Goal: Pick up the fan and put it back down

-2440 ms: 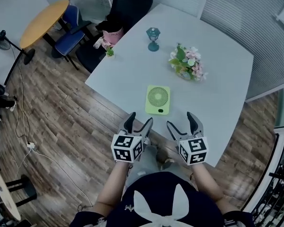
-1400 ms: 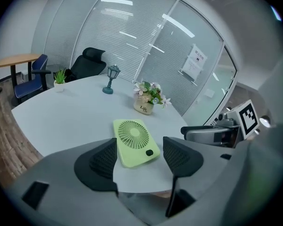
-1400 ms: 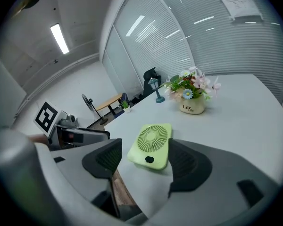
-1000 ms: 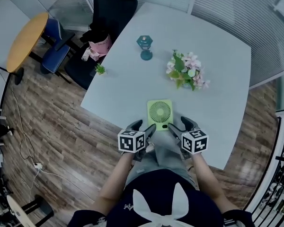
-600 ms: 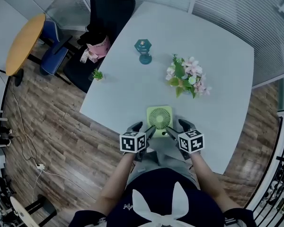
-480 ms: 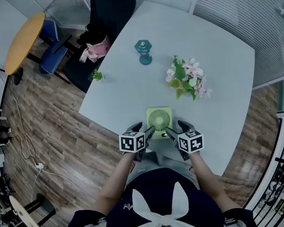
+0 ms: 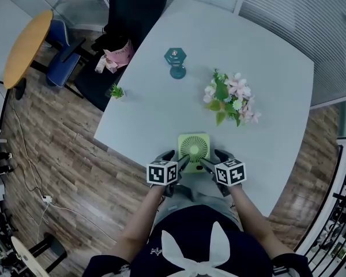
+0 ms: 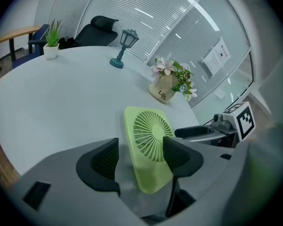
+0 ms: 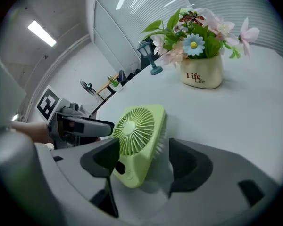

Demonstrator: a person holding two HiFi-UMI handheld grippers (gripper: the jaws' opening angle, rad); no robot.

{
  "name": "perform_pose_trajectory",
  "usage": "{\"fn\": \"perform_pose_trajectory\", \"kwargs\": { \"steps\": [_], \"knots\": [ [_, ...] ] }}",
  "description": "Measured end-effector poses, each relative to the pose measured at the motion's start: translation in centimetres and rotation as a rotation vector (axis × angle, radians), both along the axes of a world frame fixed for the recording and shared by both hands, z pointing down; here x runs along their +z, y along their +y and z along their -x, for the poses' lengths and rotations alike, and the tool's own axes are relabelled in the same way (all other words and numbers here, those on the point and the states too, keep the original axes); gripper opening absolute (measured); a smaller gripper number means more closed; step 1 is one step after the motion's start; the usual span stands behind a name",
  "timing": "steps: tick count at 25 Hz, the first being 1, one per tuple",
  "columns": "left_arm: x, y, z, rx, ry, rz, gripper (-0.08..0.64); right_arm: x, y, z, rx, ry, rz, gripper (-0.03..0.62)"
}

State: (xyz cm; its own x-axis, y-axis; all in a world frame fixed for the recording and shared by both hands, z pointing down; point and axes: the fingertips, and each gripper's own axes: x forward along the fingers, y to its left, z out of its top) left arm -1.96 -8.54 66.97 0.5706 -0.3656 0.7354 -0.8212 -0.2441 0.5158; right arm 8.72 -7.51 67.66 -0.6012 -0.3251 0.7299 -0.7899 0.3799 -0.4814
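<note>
**White table with four things on it**

The table has a pale, plain top with rounded corners and bare space across most of it. A light green fan, square with a round grille facing up, sits at the near edge. Beyond it, toward the right, a cream pot of pink and white flowers stands upright, well apart from the fan. Farther back, near the middle, stands a small teal lantern on a round foot. At the left edge is a little green plant in a white pot. None of the four touches another.
</note>
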Motion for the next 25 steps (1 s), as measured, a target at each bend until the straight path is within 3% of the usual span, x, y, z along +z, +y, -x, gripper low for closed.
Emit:
{"fn": "perform_pose_trajectory", "kwargs": {
  "steps": [14, 25],
  "knots": [
    [1.4, 1.1, -1.3, 0.042, 0.001, 0.022, 0.289, 1.5, 0.7, 0.6, -0.054, 0.005, 0.05, 0.316],
    [1.7, 1.3, -1.4, 0.018, 0.022, 0.04, 0.242, 1.8, 1.4, 1.3, -0.074, -0.041, 0.071, 0.228]
  ]
}}
